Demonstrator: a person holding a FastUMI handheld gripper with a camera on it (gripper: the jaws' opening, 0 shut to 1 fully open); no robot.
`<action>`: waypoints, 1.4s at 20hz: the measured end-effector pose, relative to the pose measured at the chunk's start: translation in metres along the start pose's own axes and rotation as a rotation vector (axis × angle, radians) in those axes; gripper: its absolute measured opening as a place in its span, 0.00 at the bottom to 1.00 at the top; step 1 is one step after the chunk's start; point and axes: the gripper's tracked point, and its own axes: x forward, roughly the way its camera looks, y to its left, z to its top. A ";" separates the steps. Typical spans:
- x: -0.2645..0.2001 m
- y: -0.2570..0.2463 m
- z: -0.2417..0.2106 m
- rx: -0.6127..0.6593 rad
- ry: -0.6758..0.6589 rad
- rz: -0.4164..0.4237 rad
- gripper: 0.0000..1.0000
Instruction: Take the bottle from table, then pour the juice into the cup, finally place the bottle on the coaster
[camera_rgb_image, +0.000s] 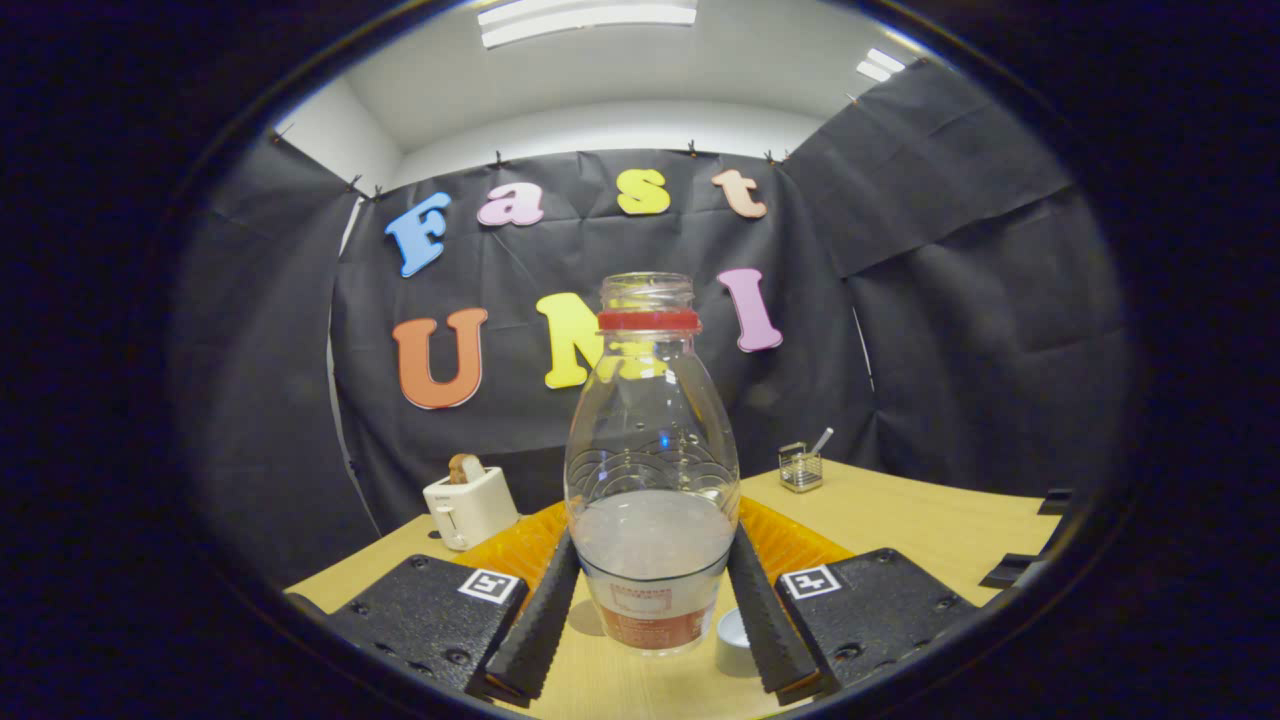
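Far left on the wooden table (900, 520): white toaster (470, 508) with a slice of bread (465, 467) sticking out of the slot, standing against the booth wall, well apart from the fingers. Next over, an orange ribbed object (520, 548), tray or mat, can't tell which; most of it is hidden behind the bottle and the fingers, only two wedges show either side. Centre: clear plastic bottle (652, 470), upright, cap off, red ring at the neck, pale cloudy juice filling roughly the lower third; label near the base too small to read. It sits between the fingers of the gripper (652, 610); both fingers lie along its lower sides and look to be touching, so the jaws are pinching the bottle. Bottle base is close to the tabletop; can't tell whether it rests on it or is just lifted. Just right of the base, tucked against the right finger, a small grey-white round thing (733, 640), partly cut off, cap or cup, unclear. Further right and beyond: small wire-mesh holder (801, 467) with a handle poking out.
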 end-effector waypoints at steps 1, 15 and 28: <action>0.002 0.010 0.003 -0.022 -0.016 0.024 0.81; 0.080 0.085 -0.043 -0.116 0.004 0.135 0.81; 0.141 0.082 -0.158 -0.186 0.202 0.090 0.82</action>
